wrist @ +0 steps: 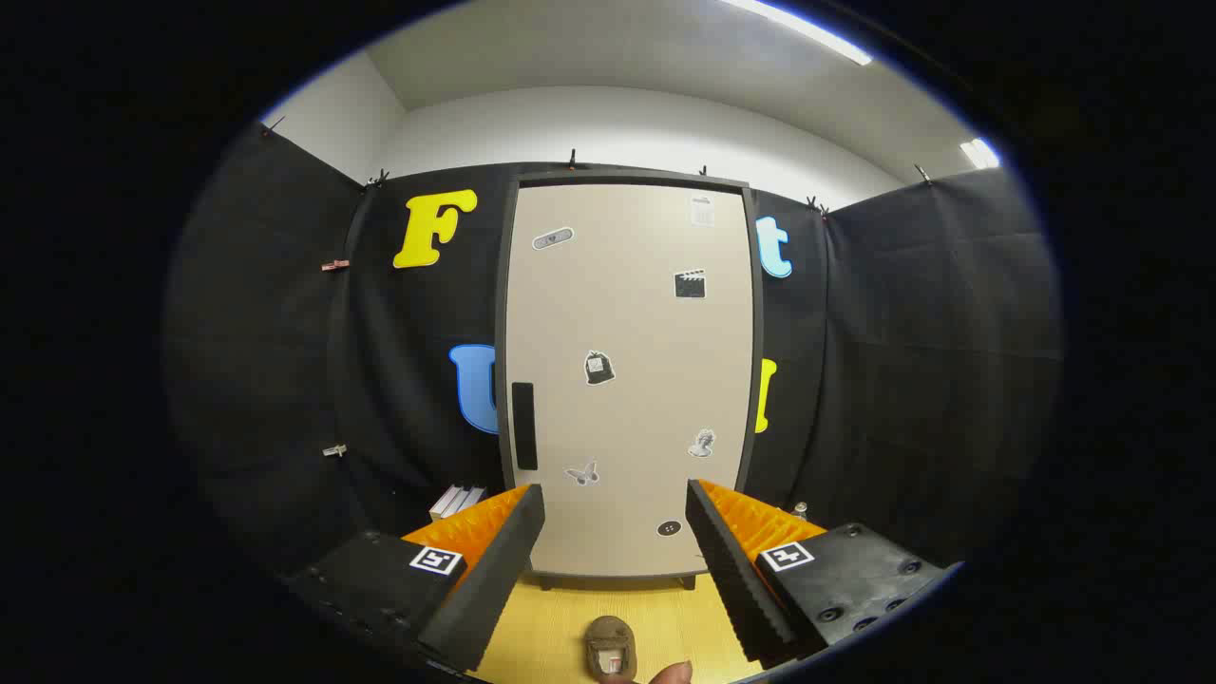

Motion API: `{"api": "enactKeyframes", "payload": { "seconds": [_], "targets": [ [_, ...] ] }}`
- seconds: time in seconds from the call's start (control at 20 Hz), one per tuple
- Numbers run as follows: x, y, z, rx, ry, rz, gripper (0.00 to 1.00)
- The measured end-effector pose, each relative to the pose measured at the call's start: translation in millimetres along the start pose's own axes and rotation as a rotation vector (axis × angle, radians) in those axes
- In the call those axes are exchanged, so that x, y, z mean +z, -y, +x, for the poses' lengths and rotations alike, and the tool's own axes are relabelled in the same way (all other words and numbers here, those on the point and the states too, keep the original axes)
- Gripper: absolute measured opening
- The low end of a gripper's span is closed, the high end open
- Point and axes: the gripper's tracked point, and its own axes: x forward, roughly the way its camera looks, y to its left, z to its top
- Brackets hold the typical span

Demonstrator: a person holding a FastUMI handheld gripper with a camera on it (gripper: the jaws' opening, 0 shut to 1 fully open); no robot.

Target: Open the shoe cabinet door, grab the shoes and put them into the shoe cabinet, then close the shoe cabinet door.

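Shoe cabinet door [627, 380] dead ahead, shut flat in its dark frame, standing tall and upright at the far end of the yellow floor [551, 627]. The part that counts is the dark handle [523, 426], a slim vertical strip low on the door's left edge, so the door looks set to swing from that side with the hinges over on the right — that's a judgement, the hinges themselves aren't visible. From the gripper [616, 532], the handle sits beyond the fingers and off to the left, just above the tip of the left finger, well apart from it yet. The fingers are spread wide, nothing between them but open air and the lower part of the door; no contact with anything. So the coming move reads as forward and left, and the handle's long axis runs up and down, so the fingers would need to straddle it side to side. Down low, nearer than the door, a small brown shoe [609, 646] lies on the floor between the fingers, with what looks like a fingertip of a person just beside it. Stickers [598, 367] dot the door face. Off to the left by the cloth wall, some pale flat items [458, 500], too small to name.
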Motion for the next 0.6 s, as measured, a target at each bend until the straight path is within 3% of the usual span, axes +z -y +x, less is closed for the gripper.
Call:
{"api": "enactKeyframes", "payload": {
  "seconds": [0.6],
  "targets": [
    [-2.1,3.1,6.8,-0.019,0.008,0.021,0.98]
  ]
}}
